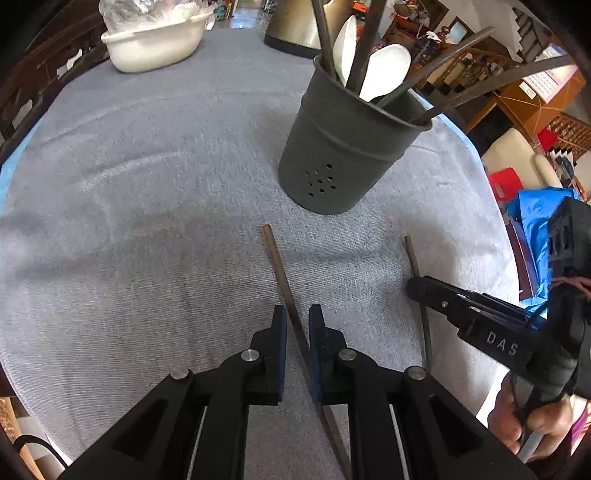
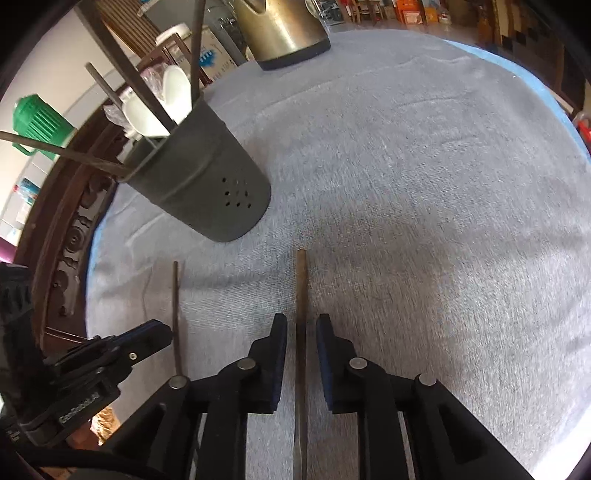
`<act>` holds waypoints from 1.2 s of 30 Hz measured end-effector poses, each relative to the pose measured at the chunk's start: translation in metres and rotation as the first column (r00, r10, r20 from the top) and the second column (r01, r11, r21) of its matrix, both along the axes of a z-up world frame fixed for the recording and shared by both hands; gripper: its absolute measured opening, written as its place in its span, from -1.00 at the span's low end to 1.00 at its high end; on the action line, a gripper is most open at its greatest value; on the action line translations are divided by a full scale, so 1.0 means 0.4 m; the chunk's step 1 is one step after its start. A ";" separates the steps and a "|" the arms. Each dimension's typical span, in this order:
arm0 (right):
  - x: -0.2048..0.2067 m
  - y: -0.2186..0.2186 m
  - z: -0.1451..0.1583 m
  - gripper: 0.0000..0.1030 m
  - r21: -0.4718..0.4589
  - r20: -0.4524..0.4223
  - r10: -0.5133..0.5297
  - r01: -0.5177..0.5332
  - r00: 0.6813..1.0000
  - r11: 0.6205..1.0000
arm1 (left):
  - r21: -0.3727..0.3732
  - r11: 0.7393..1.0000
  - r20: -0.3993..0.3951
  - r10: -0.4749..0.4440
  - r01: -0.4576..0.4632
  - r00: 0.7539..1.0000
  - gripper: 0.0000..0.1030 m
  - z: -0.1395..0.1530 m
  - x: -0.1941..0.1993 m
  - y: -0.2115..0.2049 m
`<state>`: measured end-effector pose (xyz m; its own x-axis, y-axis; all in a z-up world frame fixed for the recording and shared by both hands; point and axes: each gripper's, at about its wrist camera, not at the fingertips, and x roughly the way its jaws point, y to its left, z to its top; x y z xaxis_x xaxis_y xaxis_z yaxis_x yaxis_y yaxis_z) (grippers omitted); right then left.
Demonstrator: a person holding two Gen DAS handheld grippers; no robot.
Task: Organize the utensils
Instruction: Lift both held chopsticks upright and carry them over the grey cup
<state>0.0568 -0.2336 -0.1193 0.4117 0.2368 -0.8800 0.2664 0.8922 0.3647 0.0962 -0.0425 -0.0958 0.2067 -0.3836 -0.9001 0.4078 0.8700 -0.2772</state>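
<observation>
Two dark brown chopsticks lie on the grey tablecloth in front of a dark grey utensil holder (image 1: pixel 343 147). The holder (image 2: pixel 207 184) contains several chopsticks and two white spoons (image 1: pixel 388 70). My left gripper (image 1: pixel 297 325) is open, its jaws on either side of one chopstick (image 1: pixel 280 273) without clamping it. My right gripper (image 2: pixel 301 332) is open too, straddling the other chopstick (image 2: pixel 301 288). The right gripper shows in the left wrist view (image 1: pixel 417 288) beside its chopstick (image 1: pixel 413 258). The left gripper shows in the right wrist view (image 2: pixel 159 332) next to its chopstick (image 2: pixel 176 295).
A white bowl (image 1: pixel 155 44) with crumpled plastic stands at the far left of the table. A metal kettle (image 2: pixel 284 29) stands behind the holder. The tablecloth (image 1: pixel 147 184) covers a round table. A dark wooden chair (image 2: pixel 62 229) is at the table edge.
</observation>
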 end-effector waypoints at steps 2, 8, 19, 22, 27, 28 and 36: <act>0.010 0.011 0.001 -0.63 -0.032 0.008 0.006 -0.005 1.000 0.999 | 0.000 1.000 -0.021 0.012 -0.012 1.000 -0.78 -0.014 0.012 -0.017; 0.012 0.021 0.003 -0.85 -0.102 0.008 0.036 -0.035 0.999 0.994 | -0.001 1.000 -0.023 0.031 -0.031 0.999 -0.83 -0.034 0.034 -0.034; -0.049 -0.016 0.095 -0.87 0.004 0.179 0.024 -0.025 0.984 1.000 | -0.049 0.998 0.122 0.049 -0.044 0.991 -0.88 0.092 -0.008 0.011; -0.069 -0.011 0.143 -0.87 0.014 0.241 0.021 -0.025 0.970 1.000 | -0.064 0.997 0.183 0.054 -0.043 0.982 -0.89 0.146 -0.030 0.016; -0.070 0.003 0.162 -0.84 -0.010 0.237 0.022 -0.020 0.971 1.000 | -0.080 0.996 0.251 0.062 -0.043 0.966 -0.89 0.205 -0.070 0.034; -0.067 -0.003 0.156 -0.84 -0.001 0.223 0.014 -0.014 0.975 1.000 | -0.083 0.996 0.272 0.062 -0.041 0.960 -0.89 0.218 -0.083 0.038; -0.030 0.005 0.082 0.11 -0.015 0.048 0.043 -0.042 0.998 0.999 | -0.101 0.995 0.382 0.047 -0.009 0.923 -0.89 0.262 -0.152 0.060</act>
